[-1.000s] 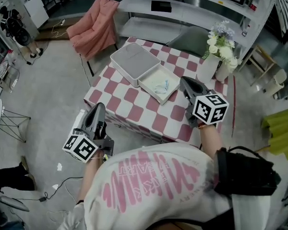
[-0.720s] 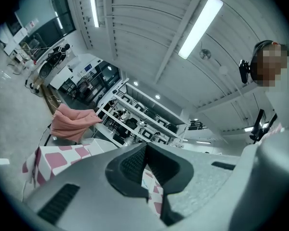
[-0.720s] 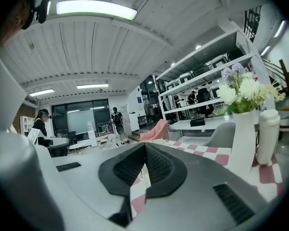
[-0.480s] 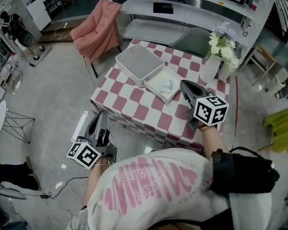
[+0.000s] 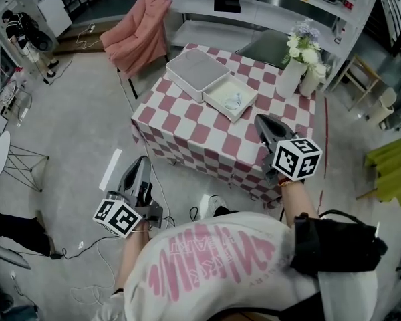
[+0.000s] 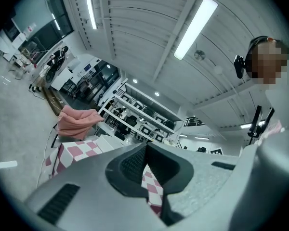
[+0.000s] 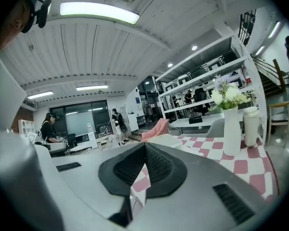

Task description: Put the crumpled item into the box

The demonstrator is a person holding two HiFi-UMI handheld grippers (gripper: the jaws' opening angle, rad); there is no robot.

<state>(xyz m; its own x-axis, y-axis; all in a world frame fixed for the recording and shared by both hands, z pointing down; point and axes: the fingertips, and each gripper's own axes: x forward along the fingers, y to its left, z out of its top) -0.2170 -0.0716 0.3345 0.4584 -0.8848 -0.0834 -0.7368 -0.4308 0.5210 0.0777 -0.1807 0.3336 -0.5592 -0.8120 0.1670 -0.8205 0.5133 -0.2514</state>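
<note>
The white box [image 5: 230, 99] stands open on the table with the pink-and-white checked cloth [image 5: 207, 136], its lid [image 5: 192, 72] lying beside it on the left. A pale crumpled item [image 5: 233, 101] lies inside the box. My left gripper [image 5: 141, 162] is shut and empty, low over the floor off the table's near left corner. Over the table's near right edge my right gripper [image 5: 258, 120] is also shut, with nothing in it. In the left gripper view the gripper [image 6: 145, 146] has its pads together, as does the gripper [image 7: 145, 144] in the right gripper view. Both are well short of the box.
A white vase of flowers [image 5: 293, 79] and a white jar [image 5: 312, 82] stand at the table's far right corner. A pink-draped chair [image 5: 137, 35] is beyond the far left corner, with shelving [image 5: 254, 12] behind. Cables and a white strip [image 5: 110, 169] lie on the floor.
Both grippers have drawn back from the table toward the camera. The table and box now sit farther off, and the right gripper has moved from beside the box to the near edge.
</note>
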